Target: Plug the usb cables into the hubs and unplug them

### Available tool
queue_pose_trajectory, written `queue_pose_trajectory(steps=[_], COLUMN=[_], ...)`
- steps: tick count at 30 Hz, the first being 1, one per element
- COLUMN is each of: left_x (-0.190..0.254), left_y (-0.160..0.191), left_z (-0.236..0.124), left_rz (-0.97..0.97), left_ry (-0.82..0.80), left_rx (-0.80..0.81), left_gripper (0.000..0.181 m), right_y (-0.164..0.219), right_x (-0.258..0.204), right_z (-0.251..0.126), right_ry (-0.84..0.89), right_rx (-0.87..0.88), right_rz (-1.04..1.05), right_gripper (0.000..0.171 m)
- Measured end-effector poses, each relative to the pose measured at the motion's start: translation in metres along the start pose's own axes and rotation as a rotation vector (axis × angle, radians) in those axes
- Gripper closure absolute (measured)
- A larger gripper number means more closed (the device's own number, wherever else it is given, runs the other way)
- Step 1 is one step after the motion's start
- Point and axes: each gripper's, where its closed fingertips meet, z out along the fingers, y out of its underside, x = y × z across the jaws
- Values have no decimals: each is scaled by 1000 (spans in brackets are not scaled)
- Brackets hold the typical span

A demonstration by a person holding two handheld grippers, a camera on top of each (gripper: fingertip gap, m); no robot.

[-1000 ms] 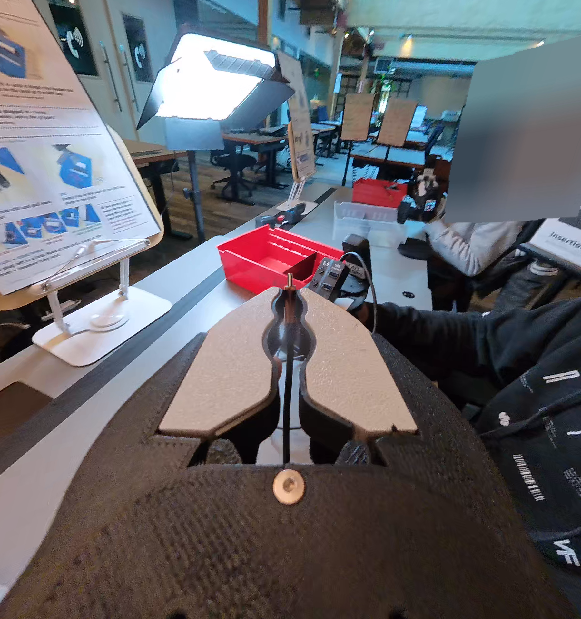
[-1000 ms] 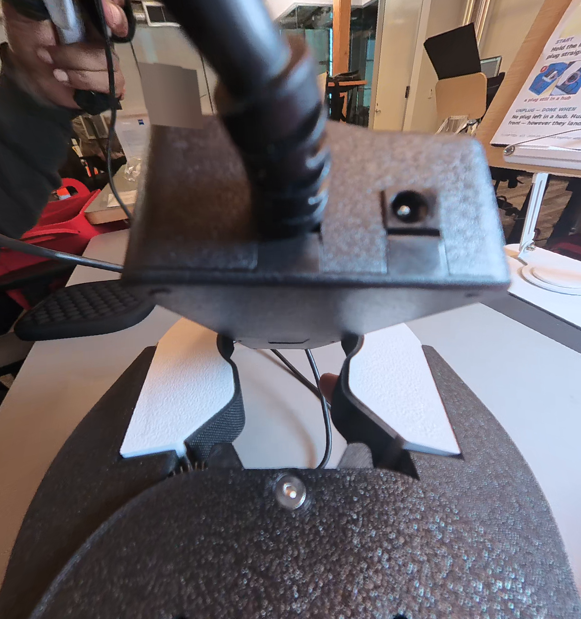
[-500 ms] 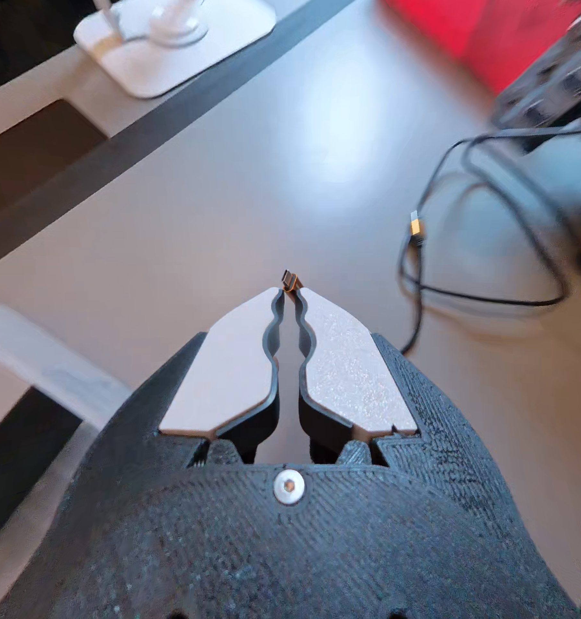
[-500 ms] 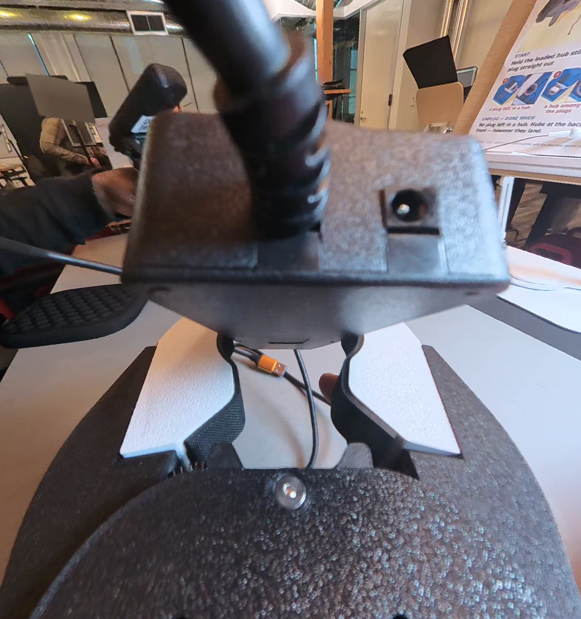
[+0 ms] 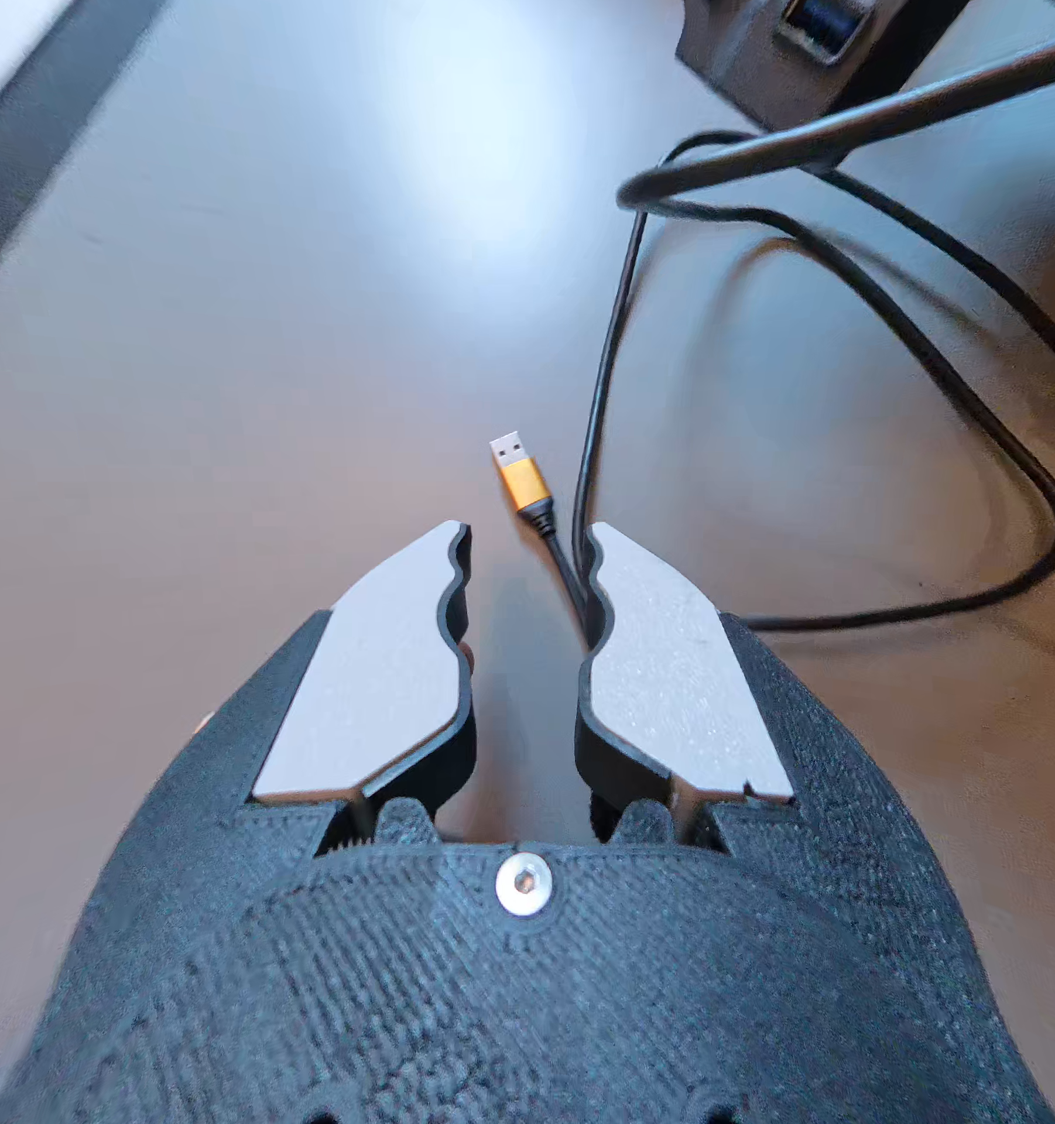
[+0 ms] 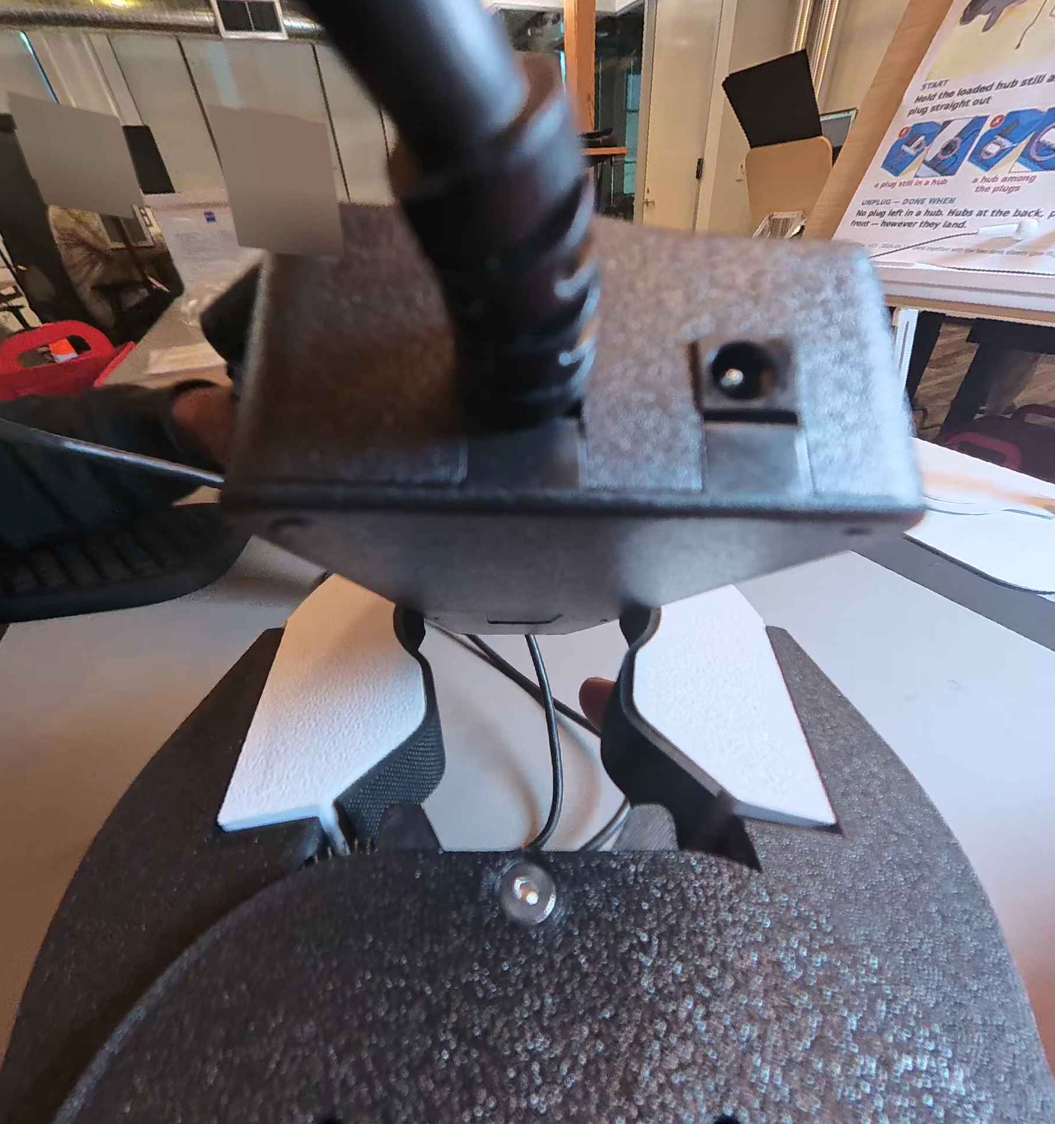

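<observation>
In the left wrist view my left gripper (image 5: 530,535) is open and low over the grey table (image 5: 269,365). A USB plug with an orange shell (image 5: 520,475) lies on the table just beyond the fingertips. Its thin black cable (image 5: 564,578) runs back between the jaws, against the right finger. A corner of the black hub (image 5: 774,55) shows at top right, with a port facing me. In the right wrist view my right gripper (image 6: 525,623) is shut on the black hub (image 6: 665,505) and holds it above the table. The hub's thick cable (image 6: 488,182) rises from it.
Black cables (image 5: 878,292) loop over the table to the right of the plug. A dark strip (image 5: 20,140) crosses the table's far left. An instruction board (image 6: 999,152) on a white stand base (image 6: 1030,547) is at the right. A sleeved arm (image 6: 87,444) and a red bin (image 6: 44,365) are at the left.
My left gripper came down from high over the table with the USB plug pinched in it, then opened. The plug now lies free on the table. The right gripper kept hold of the hub.
</observation>
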Motion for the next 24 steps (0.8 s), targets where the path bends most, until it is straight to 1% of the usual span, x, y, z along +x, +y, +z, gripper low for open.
queue_pose_trajectory(steps=[1,4,7,10,14,17,19,22,24], left_x=[2,-2,-3,-4,-3,-1,4,6,8], left_y=[1,5,11,12,14,19,22,17,7], left_z=[10,26,31,30,27,22,15,-2,-19], left_rz=[-15,-19,-4,21,102,160,168,150,138], left_ry=[15,12,11,-7,-32,-6,48,122,187], left_rx=[-15,-65,-83,-73,-76,-82,-68,4,101], left_gripper=[147,155,156,162,167,167,167,167,167], right_y=[0,3,5,7,8,6,5,5,6], right_x=[0,-2,-5,-13,-25,-34,-39,-45,-48], right_z=[0,1,2,4,4,3,2,3,4], right_ry=[-1,-8,-27,-71,-143,-192,-218,-243,-253], right_rx=[0,-10,-21,-23,-12,1,8,4,-6], right_rz=[-1,-8,-23,-37,-55,-54,-52,-57,-60], right_gripper=[107,107,107,107,107,107,107,107,107])
